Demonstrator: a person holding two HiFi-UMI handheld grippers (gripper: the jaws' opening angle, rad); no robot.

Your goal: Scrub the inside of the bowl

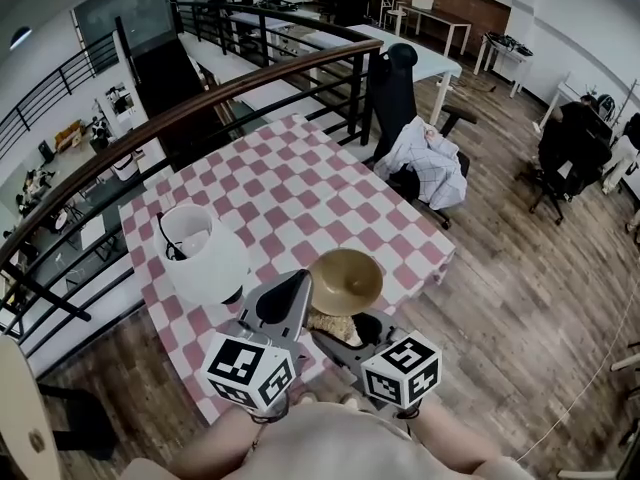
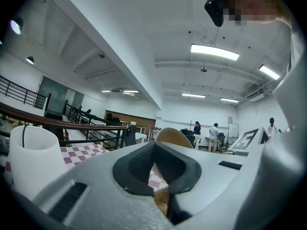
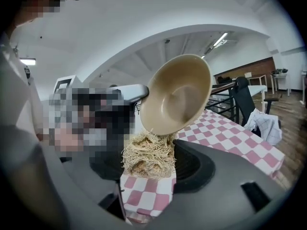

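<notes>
Left gripper [image 1: 296, 290] clamped on tilted tan bowl [image 3: 178, 94] rim, right gripper [image 3: 149, 163] pinching fibrous scrubber [image 3: 147, 153] against bowl's lower edge, above checkered table [image 1: 300, 183].

The left forearm [image 1: 212, 450] and right forearm [image 1: 462, 448] reach forward side by side, bare, with the grippers close together. The left gripper [image 1: 298, 286] has its jaws closed on the rim of the tilted bowl [image 1: 346, 280]. The right gripper [image 3: 148, 159] points up, its jaws clamped on a scrubber [image 3: 147, 153] that touches the bowl's lower edge.

Tilted tan bowl [image 3: 177, 95] above straw scrubber [image 3: 148, 155]
</notes>
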